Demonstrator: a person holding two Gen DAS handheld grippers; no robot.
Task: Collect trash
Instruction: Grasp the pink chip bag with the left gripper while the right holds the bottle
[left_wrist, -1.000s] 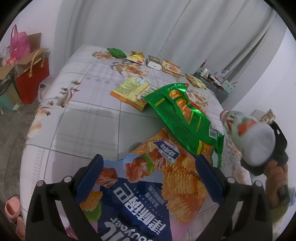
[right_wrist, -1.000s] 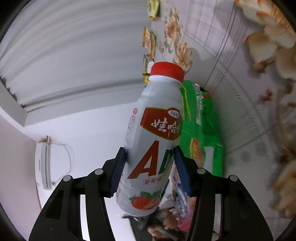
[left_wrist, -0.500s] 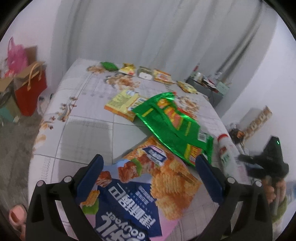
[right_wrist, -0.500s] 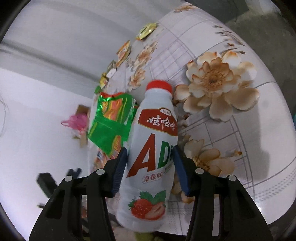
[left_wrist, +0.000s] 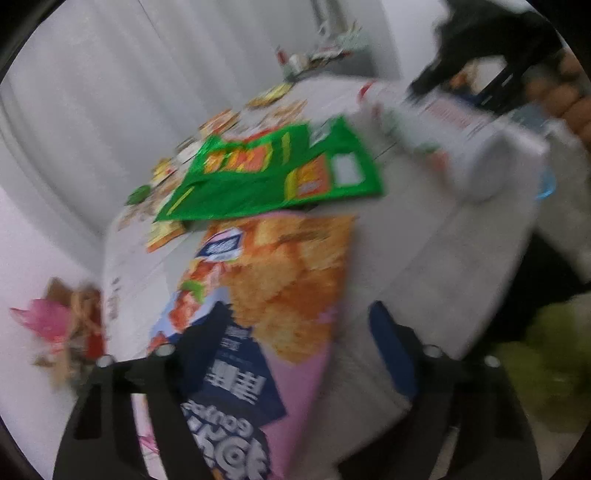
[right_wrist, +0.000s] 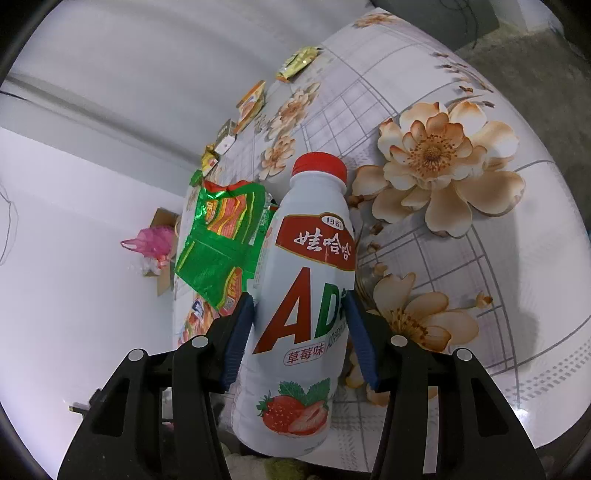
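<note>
Crisp packet (left_wrist: 258, 295) is straddled lengthwise by the closing left claw (left_wrist: 299, 354), pads not yet pressing. Strawberry milk bottle (right_wrist: 306, 295) is clamped in the right claw (right_wrist: 299, 339).

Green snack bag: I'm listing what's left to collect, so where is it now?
In the left wrist view the green snack bag lies on the flowered bed cover, just beyond the orange chip bag.

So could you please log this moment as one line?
right gripper: shut on strawberry milk bottle | left gripper: closing around chip bag
</note>
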